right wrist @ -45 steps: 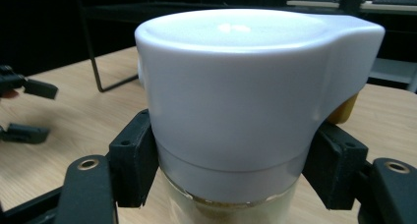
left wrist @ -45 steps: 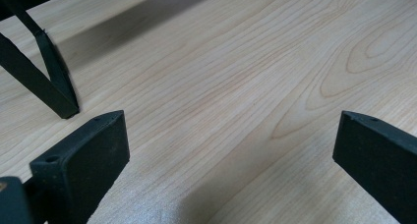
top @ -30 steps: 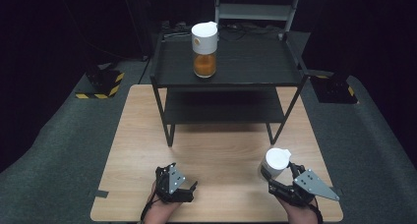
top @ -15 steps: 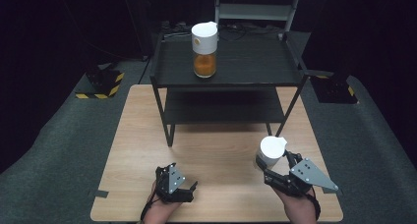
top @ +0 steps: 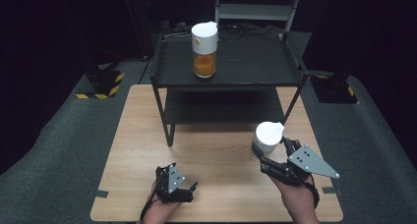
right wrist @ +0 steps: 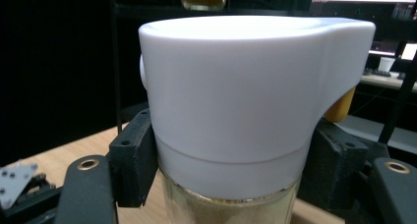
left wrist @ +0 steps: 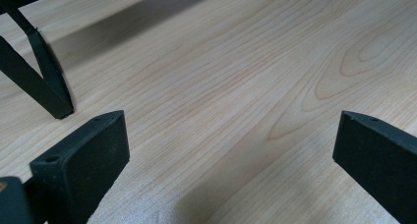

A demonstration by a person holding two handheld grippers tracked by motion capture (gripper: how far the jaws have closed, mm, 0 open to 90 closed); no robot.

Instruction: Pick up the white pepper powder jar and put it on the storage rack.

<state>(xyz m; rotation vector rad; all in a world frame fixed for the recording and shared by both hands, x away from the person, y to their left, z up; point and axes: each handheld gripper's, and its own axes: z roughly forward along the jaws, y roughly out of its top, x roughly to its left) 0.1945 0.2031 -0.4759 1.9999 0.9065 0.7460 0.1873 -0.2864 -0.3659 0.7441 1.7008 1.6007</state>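
Two jars with white lids are here: one jar with orange stuff [top: 204, 47] already stands on top of the black shelf [top: 231, 62], and the other jar [top: 267, 138] is off the shelf, out in front of its right leg above the wooden table [top: 221, 150]. My guess is half the job is done, with this second jar left to put up beside the first. The right gripper [top: 273, 153] is squeezed on that jar, one jaw on each side just under its lid, while the left gripper [top: 179, 189] sits low in front of the shelf's left leg, jaws wide apart and holding nothing.

The jar [right wrist: 231, 116] runs off the bottom edge — its base is cut away. The shelf's lower tier [top: 223, 106] lies in shadow — its contents cannot be told.
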